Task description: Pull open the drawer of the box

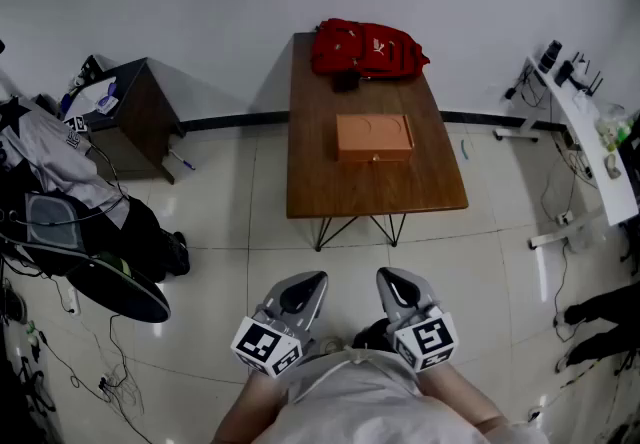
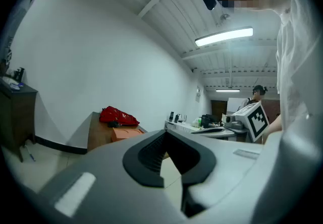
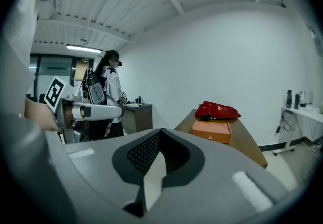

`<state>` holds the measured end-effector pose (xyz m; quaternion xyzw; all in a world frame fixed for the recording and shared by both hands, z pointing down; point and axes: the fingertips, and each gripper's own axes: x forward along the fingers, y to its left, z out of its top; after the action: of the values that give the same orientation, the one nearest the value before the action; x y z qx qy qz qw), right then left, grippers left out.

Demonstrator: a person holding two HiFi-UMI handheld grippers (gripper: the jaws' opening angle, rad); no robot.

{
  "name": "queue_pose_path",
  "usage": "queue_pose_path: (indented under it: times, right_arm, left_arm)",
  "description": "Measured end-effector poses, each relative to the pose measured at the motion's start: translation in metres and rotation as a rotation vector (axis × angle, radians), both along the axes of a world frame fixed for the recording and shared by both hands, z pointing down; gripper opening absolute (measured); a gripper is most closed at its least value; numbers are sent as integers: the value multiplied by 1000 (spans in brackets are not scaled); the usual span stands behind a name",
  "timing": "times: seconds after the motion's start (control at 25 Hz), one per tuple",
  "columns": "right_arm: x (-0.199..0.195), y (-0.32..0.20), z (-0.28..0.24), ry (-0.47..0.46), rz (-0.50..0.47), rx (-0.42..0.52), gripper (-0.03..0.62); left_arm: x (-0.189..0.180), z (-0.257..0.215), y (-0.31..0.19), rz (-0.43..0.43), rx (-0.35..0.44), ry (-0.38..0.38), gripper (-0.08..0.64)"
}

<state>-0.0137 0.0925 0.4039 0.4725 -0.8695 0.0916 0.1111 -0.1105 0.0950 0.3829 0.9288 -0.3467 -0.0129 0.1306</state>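
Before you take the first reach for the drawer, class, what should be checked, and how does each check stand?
1. Drawer of the orange box shut, knob facing the person: ok.
2. Red bag behind the box, not blocking the drawer: ok.
3. Wooden table bare in front of the drawer: ok.
4. Right gripper open for the knob: not ok, jaws together.
5. Left gripper empty: ok, jaws together on nothing.
6. Grippers near the box: not ok, both held by the body, well short of the table.
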Motion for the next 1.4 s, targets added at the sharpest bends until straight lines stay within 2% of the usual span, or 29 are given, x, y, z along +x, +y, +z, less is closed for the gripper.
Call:
queue_pose_path:
  times: [0.24, 0.44, 0.56, 0.64, 1.0, 1.12, 1.4]
  right_arm:
    - [2, -27, 16, 16, -3, -16, 8]
    - [9, -66, 29, 9, -18, -35, 8]
    - [17, -103, 36, -7, -22, -42, 8]
    - [26, -134, 38, -2, -15, -43, 8]
    - [92, -265, 59, 33, 43, -99, 8]
    - [101, -291, 69, 54, 24, -124, 8]
    - [104, -328, 98, 86, 18, -176, 8]
  left_arm:
    - [-6, 16, -25, -20, -28, 21, 5]
    - [3, 28, -58, -43, -43, 1, 5]
    - [9, 36, -90, -72, -64, -21, 5]
    - [13, 38, -118, -84, -77, -10, 5]
    - [52, 45, -252, -127, -91, -27, 5]
    - [64, 48, -278, -133, -97, -34, 5]
    - [80, 66, -305, -109, -120, -107, 5]
